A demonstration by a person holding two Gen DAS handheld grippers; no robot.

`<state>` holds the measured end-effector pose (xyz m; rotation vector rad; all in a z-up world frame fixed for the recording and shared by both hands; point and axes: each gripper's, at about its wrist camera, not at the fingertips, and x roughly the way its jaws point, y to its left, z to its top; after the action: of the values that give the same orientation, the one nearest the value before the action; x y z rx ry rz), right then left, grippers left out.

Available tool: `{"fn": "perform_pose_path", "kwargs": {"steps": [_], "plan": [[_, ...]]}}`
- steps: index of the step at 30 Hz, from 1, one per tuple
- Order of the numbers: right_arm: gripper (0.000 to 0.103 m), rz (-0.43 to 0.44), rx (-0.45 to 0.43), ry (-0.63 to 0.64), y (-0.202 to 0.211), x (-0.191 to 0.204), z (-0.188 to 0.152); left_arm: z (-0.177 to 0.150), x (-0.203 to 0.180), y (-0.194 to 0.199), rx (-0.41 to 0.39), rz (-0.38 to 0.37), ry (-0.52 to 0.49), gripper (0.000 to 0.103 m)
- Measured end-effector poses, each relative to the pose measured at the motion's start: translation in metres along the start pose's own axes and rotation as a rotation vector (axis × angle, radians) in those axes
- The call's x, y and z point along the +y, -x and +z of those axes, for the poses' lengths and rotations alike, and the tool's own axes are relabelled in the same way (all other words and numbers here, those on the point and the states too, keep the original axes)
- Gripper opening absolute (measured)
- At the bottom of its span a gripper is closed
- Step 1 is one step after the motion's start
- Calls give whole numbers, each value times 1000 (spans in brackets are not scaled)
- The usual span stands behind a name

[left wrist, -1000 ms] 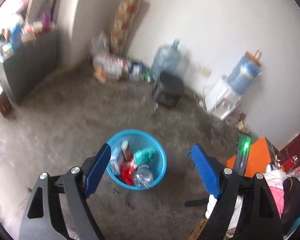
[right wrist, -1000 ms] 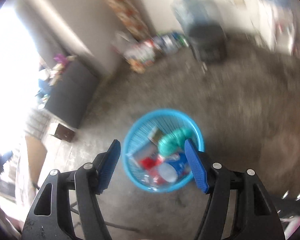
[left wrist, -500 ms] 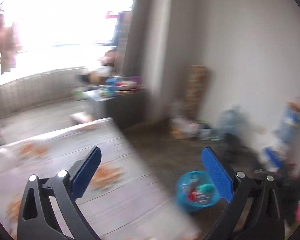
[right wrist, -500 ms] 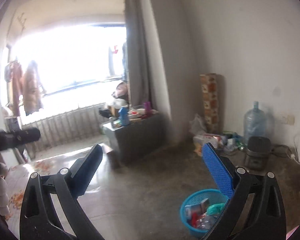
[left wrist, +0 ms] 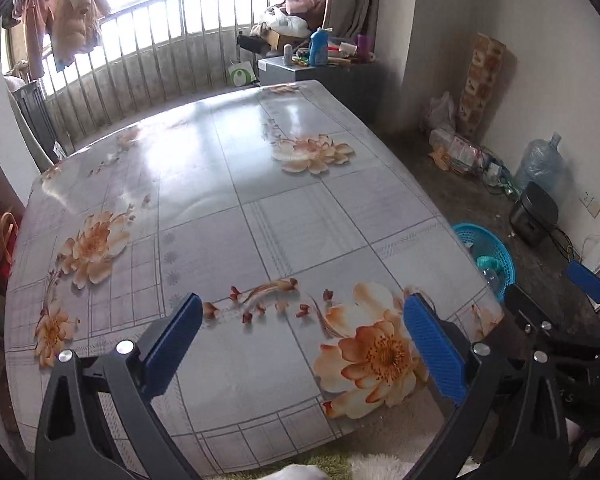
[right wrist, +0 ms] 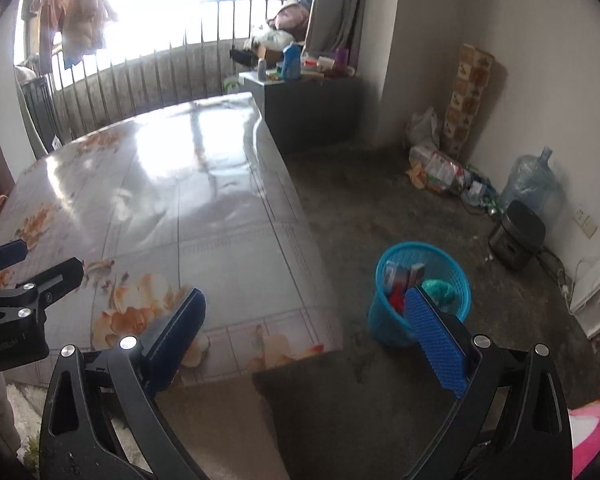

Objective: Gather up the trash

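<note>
A blue mesh waste basket (right wrist: 422,292) stands on the floor right of the table, holding a bottle, cartons and a green wad. In the left wrist view only its far part (left wrist: 488,252) shows past the table edge. My left gripper (left wrist: 300,344) is open and empty, above the near end of the flower-patterned table (left wrist: 236,184). My right gripper (right wrist: 304,332) is open and empty, over the table's near right corner (right wrist: 204,216), with the basket behind its right finger. I see no loose trash on the table.
A grey cabinet (right wrist: 312,100) with bottles stands at the far end by the balcony railing. A water jug (right wrist: 528,184), a black cooker (right wrist: 518,234) and bags of clutter (right wrist: 436,164) line the right wall. A rug lies at the table's near edge.
Both grippers swung up and left from looking down at the basket to facing the table. The basket now sits low on the right. Both stayed open and empty.
</note>
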<state>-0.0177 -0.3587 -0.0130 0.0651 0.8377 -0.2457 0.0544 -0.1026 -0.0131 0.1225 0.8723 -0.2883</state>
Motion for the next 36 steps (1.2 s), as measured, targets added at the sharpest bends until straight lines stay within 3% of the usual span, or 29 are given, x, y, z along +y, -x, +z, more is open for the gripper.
{"fn": "perform_pose_path", "kwargs": {"steps": [9, 36], "plan": [[96, -71, 54, 26, 8, 3, 10, 6, 1, -4, 19, -7, 19, 98], [96, -80, 63, -2, 3, -3, 3, 9, -5, -9, 44, -22, -1, 98]]}}
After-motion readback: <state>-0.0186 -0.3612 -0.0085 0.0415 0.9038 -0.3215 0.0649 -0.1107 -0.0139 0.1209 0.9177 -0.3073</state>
